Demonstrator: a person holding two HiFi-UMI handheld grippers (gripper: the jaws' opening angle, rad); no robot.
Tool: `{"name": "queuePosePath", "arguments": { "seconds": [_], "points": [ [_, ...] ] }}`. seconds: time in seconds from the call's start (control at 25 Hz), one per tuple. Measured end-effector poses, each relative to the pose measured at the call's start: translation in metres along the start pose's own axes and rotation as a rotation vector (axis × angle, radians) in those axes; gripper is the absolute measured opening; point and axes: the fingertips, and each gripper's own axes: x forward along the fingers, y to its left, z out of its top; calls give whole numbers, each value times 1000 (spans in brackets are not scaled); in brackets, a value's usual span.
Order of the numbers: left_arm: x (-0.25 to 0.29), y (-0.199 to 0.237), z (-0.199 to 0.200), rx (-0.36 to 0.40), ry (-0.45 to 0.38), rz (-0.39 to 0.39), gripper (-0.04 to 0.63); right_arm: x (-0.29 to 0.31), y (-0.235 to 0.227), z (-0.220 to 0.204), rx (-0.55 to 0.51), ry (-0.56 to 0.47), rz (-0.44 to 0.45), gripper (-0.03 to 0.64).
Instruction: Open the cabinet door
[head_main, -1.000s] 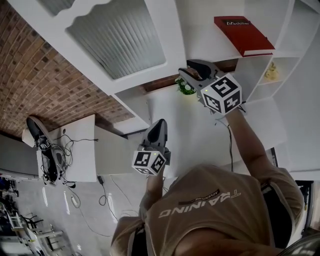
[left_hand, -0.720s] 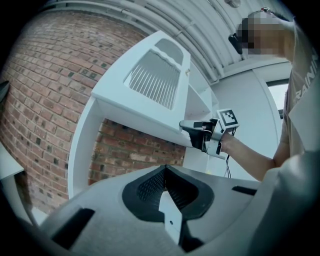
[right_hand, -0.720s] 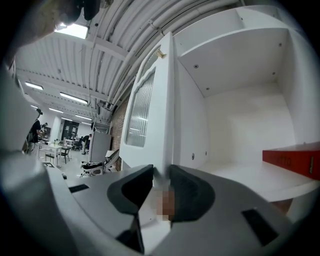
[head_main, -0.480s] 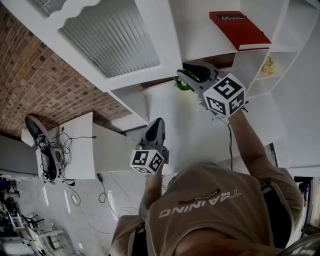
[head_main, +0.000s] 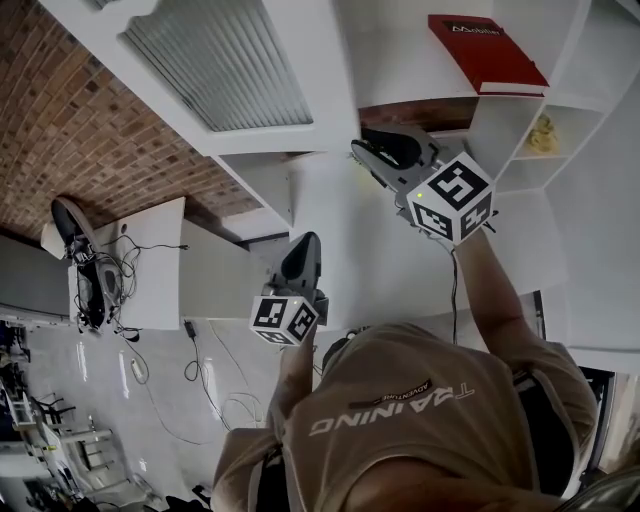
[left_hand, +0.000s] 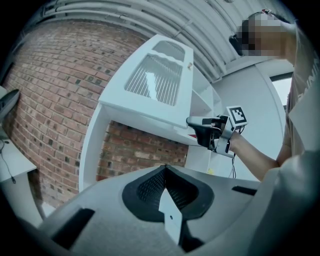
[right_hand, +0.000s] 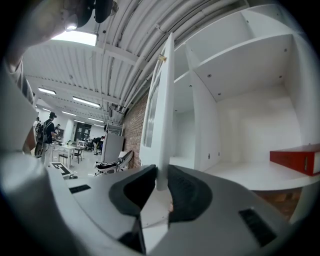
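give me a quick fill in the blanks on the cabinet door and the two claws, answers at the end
1. The cabinet door stands swung ____.
2. The right claw is clamped on the door's ____.
3. The left claw is shut and holds ____.
4. The book lying on the shelf is ____.
Missing words: open; edge; nothing; red.
Note: the right claw's jaws have just been closing, with the door's edge between them.

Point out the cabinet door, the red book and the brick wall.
cabinet door (head_main: 225, 60): head view, on its ribbed glass panel.
red book (head_main: 487, 52): head view, middle of its cover.
brick wall (head_main: 90, 140): head view, bare bricks at the left.
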Motion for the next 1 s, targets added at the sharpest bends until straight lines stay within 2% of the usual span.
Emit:
{"name": "queuePosePath", "arguments": {
  "seconds": [0.24,0.48,0.76,1.0],
  "points": [
    [-13,-6,-11,-17,2,45,8,-6,12,1,-6,-35,2,77],
    [-27,-2,-34,-56,51,85,8,-13,32,-1,-8,-48,16,75],
    [-28,-2,-30,-51,43,60,8,-18,42,6,-12,-67,-1,74],
    [-49,19,-17,-51,4,39,8,-20,59,8,-18,-43,-78,74]
  ]
}}
